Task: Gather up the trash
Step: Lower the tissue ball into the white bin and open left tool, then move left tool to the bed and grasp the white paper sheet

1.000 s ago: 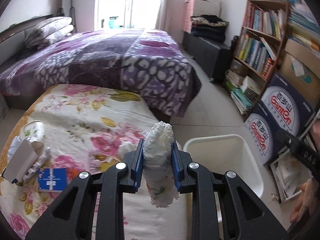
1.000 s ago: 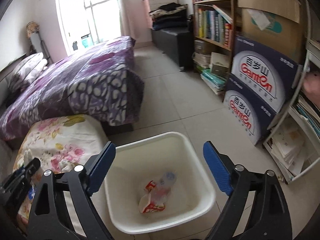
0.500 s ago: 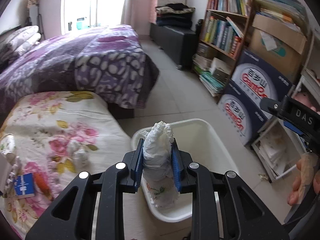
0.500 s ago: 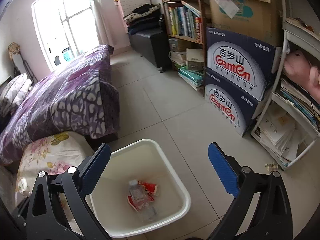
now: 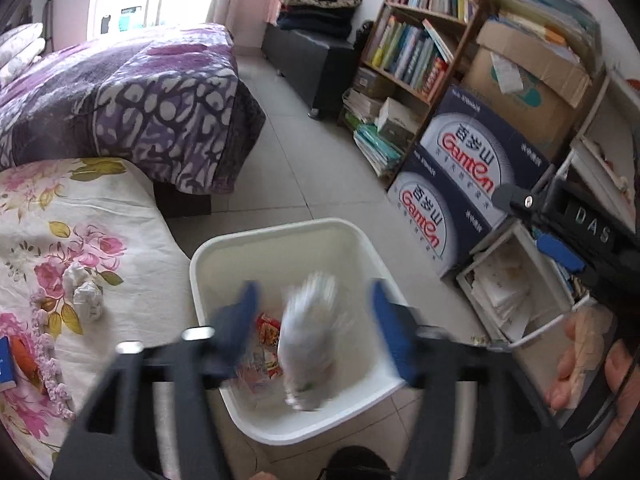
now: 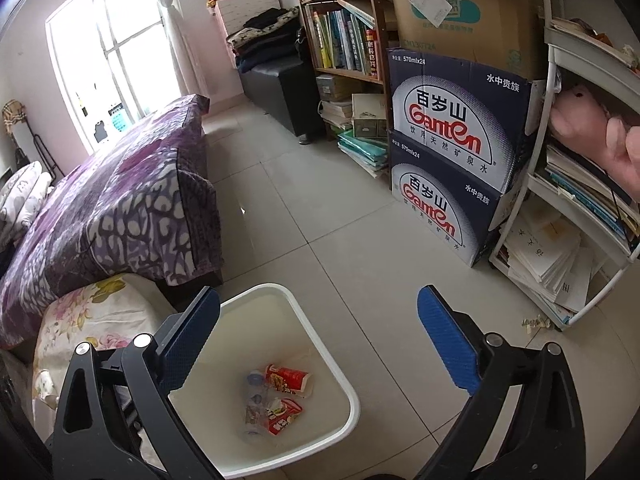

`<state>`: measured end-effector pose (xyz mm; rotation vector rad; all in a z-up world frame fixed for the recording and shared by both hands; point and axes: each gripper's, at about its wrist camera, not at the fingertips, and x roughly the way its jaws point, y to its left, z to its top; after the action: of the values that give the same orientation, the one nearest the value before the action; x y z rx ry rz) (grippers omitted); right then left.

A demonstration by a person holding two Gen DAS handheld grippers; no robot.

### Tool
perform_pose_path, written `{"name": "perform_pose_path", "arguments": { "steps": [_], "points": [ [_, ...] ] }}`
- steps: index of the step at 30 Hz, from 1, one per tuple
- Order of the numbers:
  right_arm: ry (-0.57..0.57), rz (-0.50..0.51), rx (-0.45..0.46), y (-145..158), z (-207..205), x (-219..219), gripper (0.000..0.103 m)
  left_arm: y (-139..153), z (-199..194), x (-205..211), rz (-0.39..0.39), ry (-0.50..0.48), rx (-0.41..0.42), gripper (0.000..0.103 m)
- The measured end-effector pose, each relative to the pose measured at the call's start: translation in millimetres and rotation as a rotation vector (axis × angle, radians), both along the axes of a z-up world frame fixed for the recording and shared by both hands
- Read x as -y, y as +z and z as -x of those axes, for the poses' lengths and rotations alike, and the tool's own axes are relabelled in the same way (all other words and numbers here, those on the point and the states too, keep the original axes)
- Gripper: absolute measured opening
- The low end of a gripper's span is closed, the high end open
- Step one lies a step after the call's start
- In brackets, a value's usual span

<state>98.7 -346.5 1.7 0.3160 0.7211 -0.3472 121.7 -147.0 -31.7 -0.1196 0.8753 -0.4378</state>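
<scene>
The purple-quilted bed (image 6: 112,216) fills the left of your view, with the flower-print cover (image 5: 80,248) of a lower surface in front of it. Beside that cover stands the white bin (image 5: 280,236), on the tiled floor. Your left gripper (image 5: 316,328) hangs over the bin, and its jaws have just been opening: the blue pads stand apart, and the white crumpled wad (image 5: 308,344) (blurred, so its edges are hard to read) sits between them without touching either, above the bin's inside. Your right gripper (image 6: 320,344) is spread wide with nothing in it, near the bin's far rim. In the bin lie red-printed wrappers (image 6: 280,396). Two small paper balls (image 5: 82,292) rest on the flower-print cover.
</scene>
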Motion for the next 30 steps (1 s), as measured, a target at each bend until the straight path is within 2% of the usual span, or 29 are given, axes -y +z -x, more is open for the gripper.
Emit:
{"name": "perform_pose_path", "arguments": {
  "steps": [4, 9, 15, 19, 30],
  "points": [
    [0.009, 0.006, -0.001, 0, -1, -5, 0.095, 4, -2, -10, -0.015, 0.041, 0.007, 0.066],
    [0.033, 0.028, -0.008, -1, -5, -21, 0.095, 10, -1, -26, -0.128, 0.138, 0.069, 0.067],
    [0.089, 0.062, -0.018, -1, -11, -50, 0.096, 14, 0, -55, -0.221, 0.235, 0.114, 0.067],
    [0.138, 0.085, -0.029, -4, -16, -75, 0.096, 16, 5, -75, -0.268, 0.276, 0.135, 0.071],
    [0.272, 0.126, -0.059, -13, -23, -141, 0.096, 7, 9, -136, -0.384, 0.369, 0.117, 0.075]
  ]
}}
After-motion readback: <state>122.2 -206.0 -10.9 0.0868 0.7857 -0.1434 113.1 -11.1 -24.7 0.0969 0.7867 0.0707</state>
